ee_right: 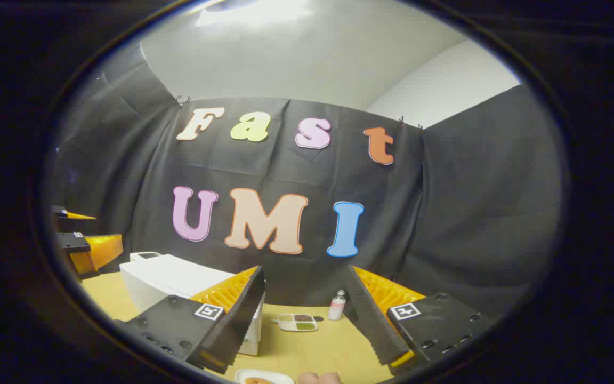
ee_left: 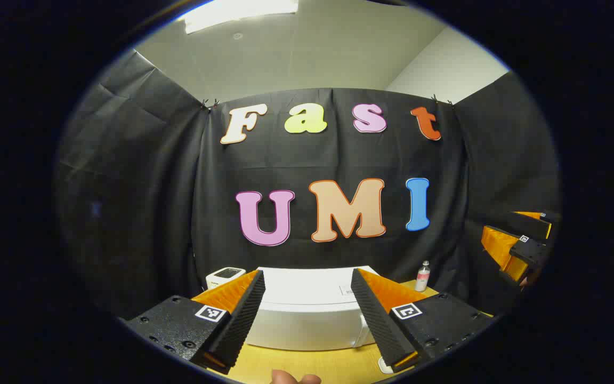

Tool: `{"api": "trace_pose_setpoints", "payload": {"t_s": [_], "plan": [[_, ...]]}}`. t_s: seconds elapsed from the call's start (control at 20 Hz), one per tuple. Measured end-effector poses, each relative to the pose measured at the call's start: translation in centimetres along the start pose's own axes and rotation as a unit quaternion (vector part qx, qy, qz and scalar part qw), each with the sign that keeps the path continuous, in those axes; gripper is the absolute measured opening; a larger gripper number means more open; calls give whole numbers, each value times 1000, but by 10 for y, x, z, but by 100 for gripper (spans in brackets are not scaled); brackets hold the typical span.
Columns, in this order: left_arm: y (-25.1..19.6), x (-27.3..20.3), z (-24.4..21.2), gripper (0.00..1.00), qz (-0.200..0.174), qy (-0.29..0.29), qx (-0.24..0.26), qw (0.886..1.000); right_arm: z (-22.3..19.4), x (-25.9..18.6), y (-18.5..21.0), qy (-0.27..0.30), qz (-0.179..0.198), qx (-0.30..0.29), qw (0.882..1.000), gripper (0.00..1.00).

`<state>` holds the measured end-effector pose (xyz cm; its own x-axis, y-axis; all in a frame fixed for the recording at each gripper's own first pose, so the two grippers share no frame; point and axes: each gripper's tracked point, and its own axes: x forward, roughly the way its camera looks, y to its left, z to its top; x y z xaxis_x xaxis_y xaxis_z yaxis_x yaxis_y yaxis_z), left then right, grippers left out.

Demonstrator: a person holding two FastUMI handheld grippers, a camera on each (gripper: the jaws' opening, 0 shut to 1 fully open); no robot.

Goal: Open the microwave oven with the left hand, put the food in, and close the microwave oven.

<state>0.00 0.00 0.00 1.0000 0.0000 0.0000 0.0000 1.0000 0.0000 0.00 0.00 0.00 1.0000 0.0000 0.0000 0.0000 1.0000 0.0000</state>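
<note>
The white microwave [ee_left: 307, 314] stands on the wooden table straight ahead of my left gripper [ee_left: 307, 274], its door shut. That gripper hovers above and short of it, open, with nothing between its fingers. In the right gripper view the microwave [ee_right: 174, 280] sits to the left. My right gripper [ee_right: 304, 272] is open and empty over the table. A white plate [ee_right: 264, 376] with brownish food peeks in at the bottom edge, just below the right gripper. The right gripper [ee_left: 520, 242] shows at the far right of the left gripper view, and the left gripper [ee_right: 86, 248] at the far left of the right gripper view.
A small divided tray [ee_right: 297, 321] with green and brown contents lies on the table [ee_right: 333, 346] right of the microwave. A small bottle [ee_right: 337, 305] stands behind it near the wall. A small white device [ee_left: 225, 276] sits behind the microwave's left side. Part of a hand [ee_right: 320, 378] shows at the bottom.
</note>
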Motion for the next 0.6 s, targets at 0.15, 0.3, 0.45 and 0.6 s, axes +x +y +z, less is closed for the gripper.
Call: {"api": "trace_pose_setpoints", "payload": {"t_s": [0.15, 0.3, 0.45, 0.6], "plan": [[-5, 2, -3, 97, 7, 7, 7, 1000, -5, 7, -6, 3, 11, 1, 1000, 97], [-9, 4, -7, 97, 12, 13, 11, 1000, -9, 13, -10, 6, 16, 5, 1000, 97], [-10, 6, -7, 97, 13, 14, 19, 1000, -15, 17, -10, 13, 20, 13, 1000, 96], [-12, 9, -12, 97, 11, 19, 19, 1000, -16, 20, -8, 13, 24, 12, 1000, 96]]}}
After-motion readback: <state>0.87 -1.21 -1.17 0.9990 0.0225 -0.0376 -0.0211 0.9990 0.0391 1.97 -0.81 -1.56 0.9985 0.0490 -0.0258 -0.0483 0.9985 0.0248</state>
